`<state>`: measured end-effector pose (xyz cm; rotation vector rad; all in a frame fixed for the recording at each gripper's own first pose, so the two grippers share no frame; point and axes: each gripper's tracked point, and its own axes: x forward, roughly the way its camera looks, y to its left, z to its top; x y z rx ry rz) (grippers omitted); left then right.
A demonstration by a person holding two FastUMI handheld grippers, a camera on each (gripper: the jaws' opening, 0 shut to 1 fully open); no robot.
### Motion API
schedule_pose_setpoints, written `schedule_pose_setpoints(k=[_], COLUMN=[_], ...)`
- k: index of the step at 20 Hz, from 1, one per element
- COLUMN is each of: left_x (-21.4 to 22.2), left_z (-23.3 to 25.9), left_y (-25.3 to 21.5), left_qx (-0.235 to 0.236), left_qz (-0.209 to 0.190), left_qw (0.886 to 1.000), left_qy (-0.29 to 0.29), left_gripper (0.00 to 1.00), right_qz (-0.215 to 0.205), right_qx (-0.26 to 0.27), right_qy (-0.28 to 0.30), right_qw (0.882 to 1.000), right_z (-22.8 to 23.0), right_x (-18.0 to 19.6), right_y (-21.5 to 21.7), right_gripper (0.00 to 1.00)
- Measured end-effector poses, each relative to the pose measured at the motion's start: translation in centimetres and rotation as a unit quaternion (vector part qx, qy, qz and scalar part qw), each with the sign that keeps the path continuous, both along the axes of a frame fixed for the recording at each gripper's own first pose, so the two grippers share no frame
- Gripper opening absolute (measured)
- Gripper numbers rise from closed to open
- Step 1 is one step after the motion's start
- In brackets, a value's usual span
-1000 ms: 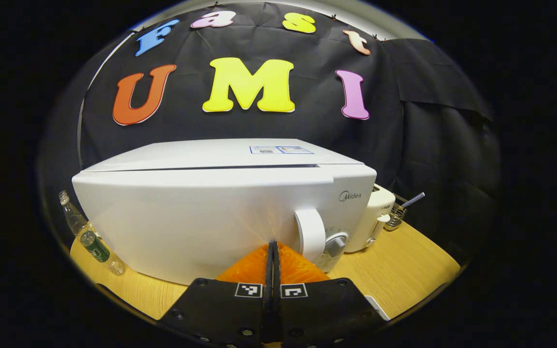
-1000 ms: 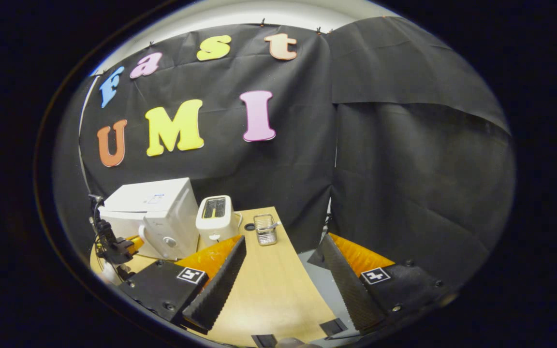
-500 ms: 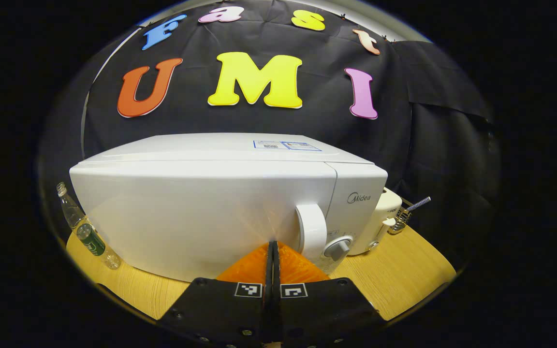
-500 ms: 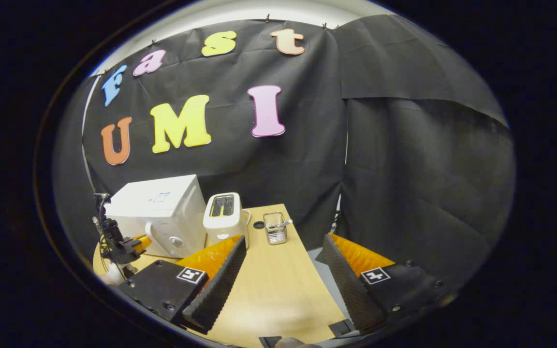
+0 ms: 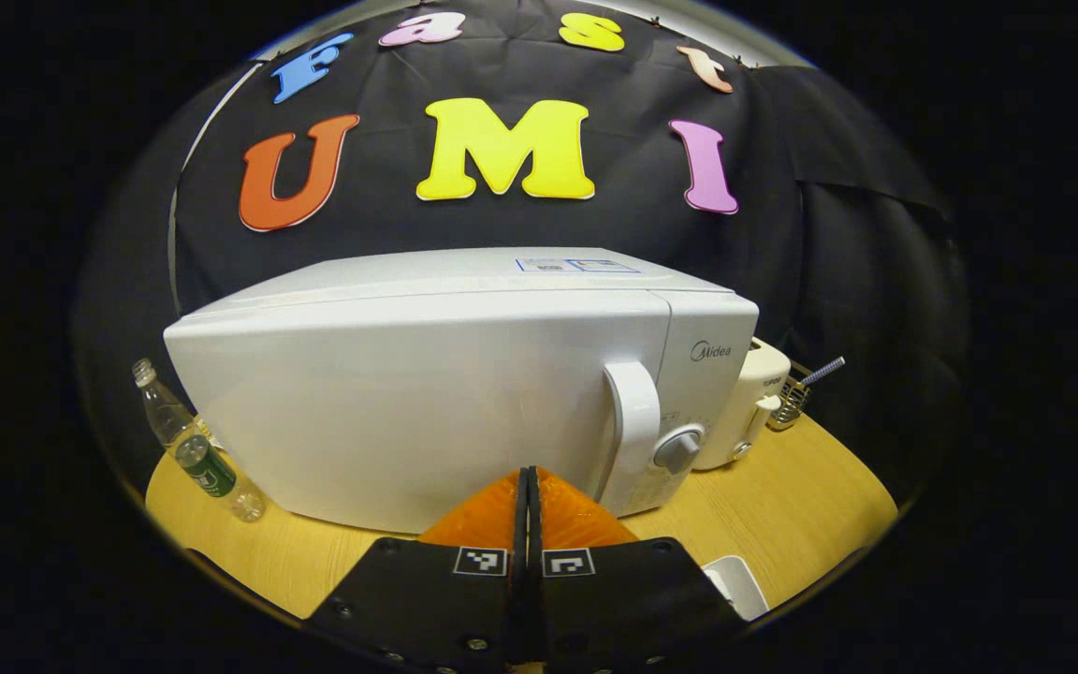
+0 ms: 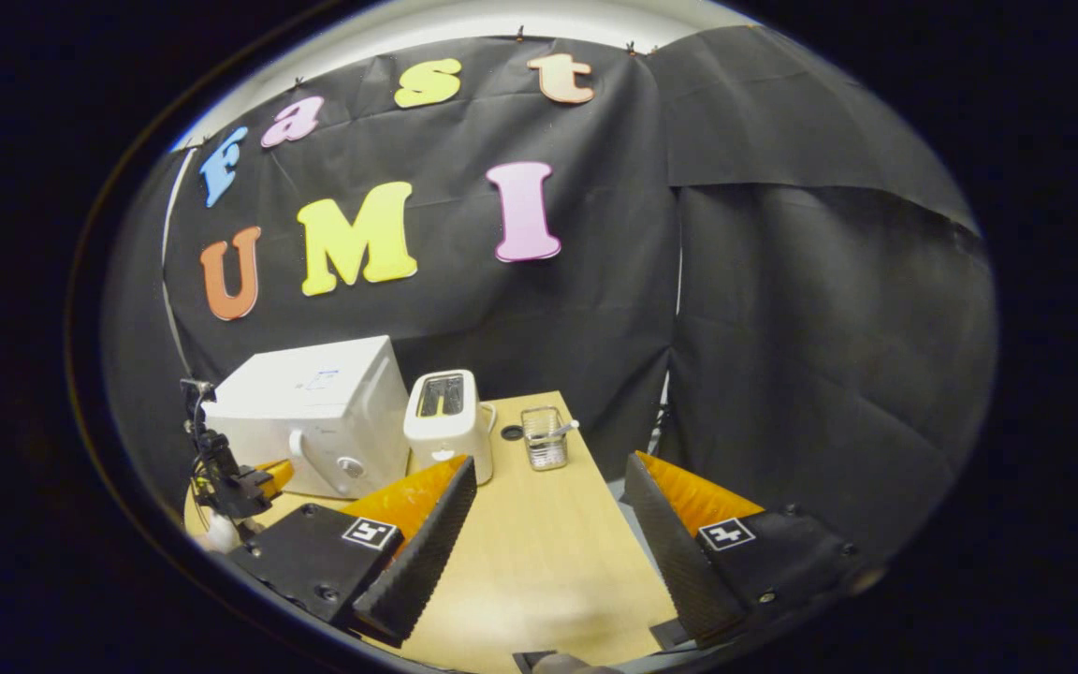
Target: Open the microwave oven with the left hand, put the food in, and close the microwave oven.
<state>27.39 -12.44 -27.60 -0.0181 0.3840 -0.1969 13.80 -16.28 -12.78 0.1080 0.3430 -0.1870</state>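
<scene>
The white microwave [image 5: 427, 393] stands on the wooden table with its door shut; its curved handle [image 5: 634, 421] and a round knob [image 5: 679, 449] are on the right of its front. My left gripper [image 5: 527, 473] is shut with nothing in it, its tips close in front of the door, left of the handle. In the right gripper view the microwave [image 6: 314, 407] sits far left with the left gripper [image 6: 263, 476] before it. My right gripper [image 6: 548, 466] hangs open over the table [image 6: 539, 571], holding nothing.
A white toaster [image 6: 445, 421] stands right of the microwave, then a wire basket [image 6: 546, 438] with a utensil in it. A plastic bottle [image 5: 202, 463] lies left of the microwave. The corner of a white container [image 5: 735, 585] shows at the table's near edge.
The microwave door, slightly ajar a second ago, has swung shut. My left gripper has drifted left and slightly back, so the handle now sits farther right. The right gripper stays open.
</scene>
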Motion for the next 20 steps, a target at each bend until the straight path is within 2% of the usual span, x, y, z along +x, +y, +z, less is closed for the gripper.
schedule_pose_setpoints(k=[1,2,5,6,12,17,18,19,20], left_x=[-0.6,-1.4,-3.5,-3.7,-8.9,-13.3,-14.5,-15.5,-16.7], left_z=[-0.1,-0.1,-0.3,0.0,3.3,10.2,11.7,13.6,15.4], left_y=[0.5,0.7,1.7,2.0,2.0,0.1,-0.2,-0.2,-0.1], left_qx=[0.004,0.006,0.01,0.015,0.025,0.015,0.015,0.015,0.02], left_qz=[0.005,0.003,0.015,0.019,0.061,0.039,0.031,0.02,0.011], left_qw=[1.0,1.0,1.0,1.0,0.998,0.999,0.998,0.998,0.997], left_qy=[0.004,0.009,0.013,0.005,0.009,-0.034,-0.047,-0.062,-0.077], left_gripper=[0.0,0.12,0.93,0.93,0.93,0.93,0.83,0.93,0.95], right_qz=[0.003,0.007,0.023,0.031,0.078,0.074,0.072,0.07,0.065], right_qx=[0.002,0.008,0.019,0.021,0.033,0.049,0.047,0.044,0.04], right_qy=[0.002,0.004,0.006,0.007,0.009,-0.015,-0.023,-0.033,-0.044], right_qw=[1.0,1.0,1.0,0.999,0.996,0.996,0.996,0.996,0.996], right_z=[-0.4,-0.7,-1.9,-2.3,-5.1,-4.3,-3.8,-3.0,-2.1], right_x=[0.2,0.3,0.9,1.1,2.2,-0.2,-1.1,-2.2,-3.3], right_y=[0.0,0.0,0.1,0.2,0.0,1.2,1.6,2.2,2.7], right_gripper=[1.0,1.0,0.96,1.0,1.0,0.99,0.99,0.99,0.99])
